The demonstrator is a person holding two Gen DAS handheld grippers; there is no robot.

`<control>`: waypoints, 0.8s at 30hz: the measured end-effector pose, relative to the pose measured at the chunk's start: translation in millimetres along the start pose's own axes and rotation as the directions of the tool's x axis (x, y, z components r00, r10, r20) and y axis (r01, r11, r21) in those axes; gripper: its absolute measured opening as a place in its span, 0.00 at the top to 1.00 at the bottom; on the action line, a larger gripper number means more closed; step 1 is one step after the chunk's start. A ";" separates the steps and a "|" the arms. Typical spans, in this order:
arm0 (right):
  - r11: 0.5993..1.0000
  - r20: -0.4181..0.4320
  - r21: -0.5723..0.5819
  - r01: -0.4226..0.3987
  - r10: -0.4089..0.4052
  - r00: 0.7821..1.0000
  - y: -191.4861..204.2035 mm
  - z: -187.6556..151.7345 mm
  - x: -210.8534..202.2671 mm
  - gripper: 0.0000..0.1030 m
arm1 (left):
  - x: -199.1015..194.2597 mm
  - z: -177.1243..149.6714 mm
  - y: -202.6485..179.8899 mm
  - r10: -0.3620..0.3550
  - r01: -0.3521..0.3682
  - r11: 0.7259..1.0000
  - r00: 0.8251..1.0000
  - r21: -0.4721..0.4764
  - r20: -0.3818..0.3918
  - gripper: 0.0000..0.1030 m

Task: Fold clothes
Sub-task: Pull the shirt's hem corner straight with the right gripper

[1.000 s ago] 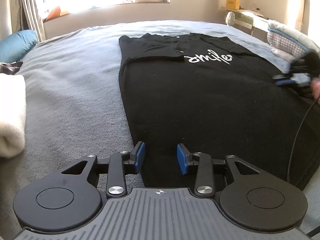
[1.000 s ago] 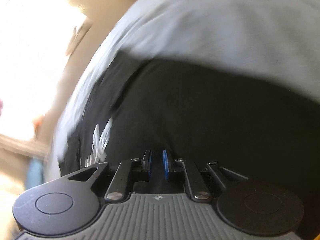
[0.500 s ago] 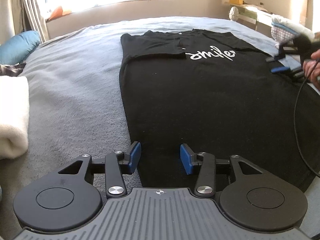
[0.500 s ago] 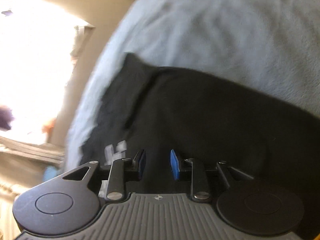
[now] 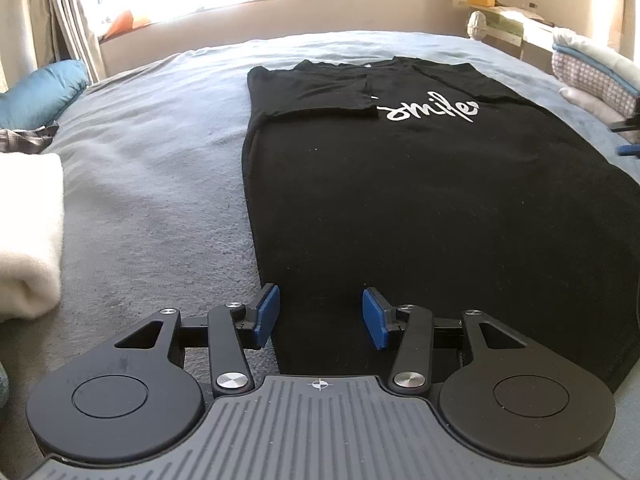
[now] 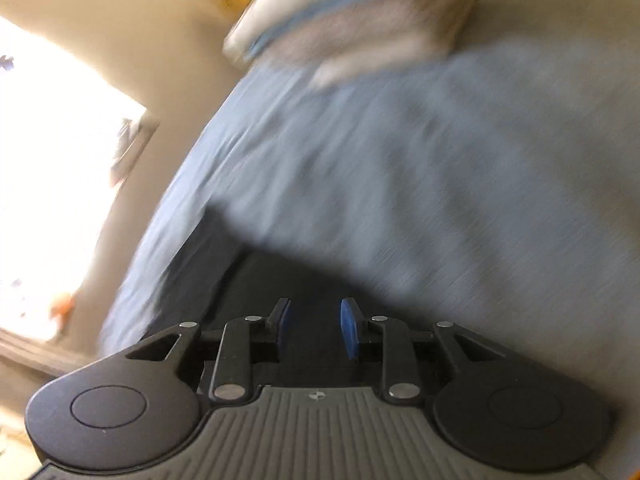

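A black T-shirt [image 5: 400,208] with white "smile" lettering [image 5: 428,111] lies flat on the bed, its left sleeve [image 5: 312,92] folded inward. My left gripper [image 5: 319,304] hovers open over the shirt's near hem by its left edge, with nothing between the pads. My right gripper [image 6: 315,316] is above the shirt's right edge [image 6: 280,280]. Its jaws are opening and hold nothing. The right wrist view is motion-blurred. In the left wrist view, only the right gripper's fingertips [image 5: 629,138] show, at the far right edge.
The grey-blue bedspread [image 5: 160,160] surrounds the shirt. A folded white blanket [image 5: 28,240] and a teal pillow [image 5: 40,92] lie on the left. A stack of folded clothes [image 5: 592,68] sits at the right, blurred [image 6: 340,28] in the right wrist view. A window sill runs along the back.
The right gripper went from nearly shut to open and drew away rightward off the shirt, its view swinging toward the folded stack. The left jaws widened slightly.
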State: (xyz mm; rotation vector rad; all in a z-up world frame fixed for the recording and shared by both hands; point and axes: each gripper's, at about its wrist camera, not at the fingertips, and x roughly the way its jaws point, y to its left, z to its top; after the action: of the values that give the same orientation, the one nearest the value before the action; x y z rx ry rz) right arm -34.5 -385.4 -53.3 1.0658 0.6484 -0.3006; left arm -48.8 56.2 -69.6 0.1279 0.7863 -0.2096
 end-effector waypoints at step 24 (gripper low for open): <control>0.880 -0.075 0.474 0.012 0.027 0.997 -56.7 -22.0 12.8 0.79 | -29.2 -4.4 -17.8 -0.136 0.135 0.988 0.991 0.074 0.007 0.53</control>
State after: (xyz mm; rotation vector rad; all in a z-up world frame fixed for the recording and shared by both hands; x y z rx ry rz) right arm -61.9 -391.5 -108.8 1.5587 0.6578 -0.4262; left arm -76.0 43.8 -52.5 0.1427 0.7766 -0.3682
